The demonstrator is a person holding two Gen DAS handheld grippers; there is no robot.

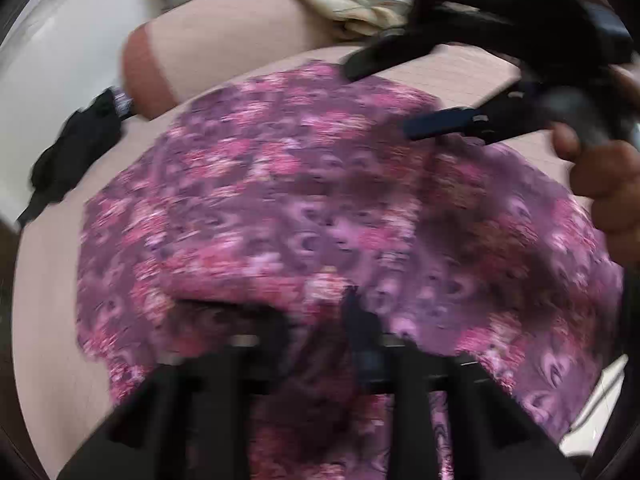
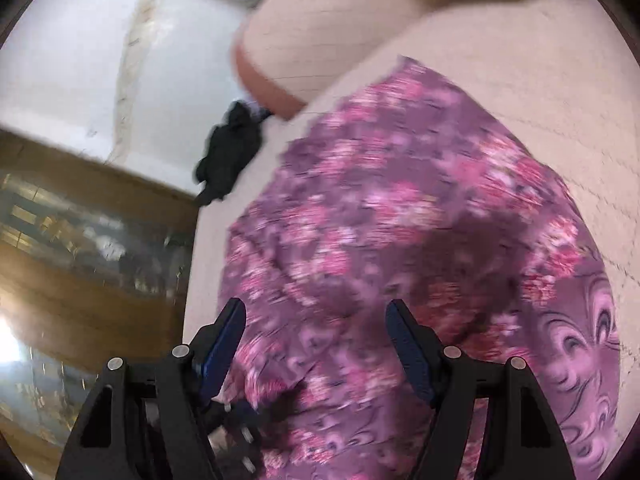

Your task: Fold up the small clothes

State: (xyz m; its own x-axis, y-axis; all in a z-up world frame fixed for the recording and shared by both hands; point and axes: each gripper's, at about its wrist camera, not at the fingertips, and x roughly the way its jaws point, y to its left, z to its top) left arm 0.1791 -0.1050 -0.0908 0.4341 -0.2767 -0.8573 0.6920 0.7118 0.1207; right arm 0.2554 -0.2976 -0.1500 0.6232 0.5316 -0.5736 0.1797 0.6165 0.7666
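A purple and pink floral garment (image 1: 320,208) lies spread on a pale pink bed surface (image 1: 52,280); it also fills the right wrist view (image 2: 400,220). My left gripper (image 1: 316,320) sits low over the near edge of the garment, with fabric bunched between its jaws; the view is blurred. My right gripper (image 2: 316,320) is open and empty, its blue-padded fingers (image 2: 224,340) hovering over the garment's left part. It also shows in the left wrist view (image 1: 376,100), open above the garment's far right, held by a hand.
A black cloth item (image 1: 76,144) lies at the bed's left edge, also in the right wrist view (image 2: 232,152). A cream and tan pile of clothes (image 1: 352,4) lies at the far side. A pink pillow (image 2: 304,40) sits beyond. A wooden floor (image 2: 80,280) lies left.
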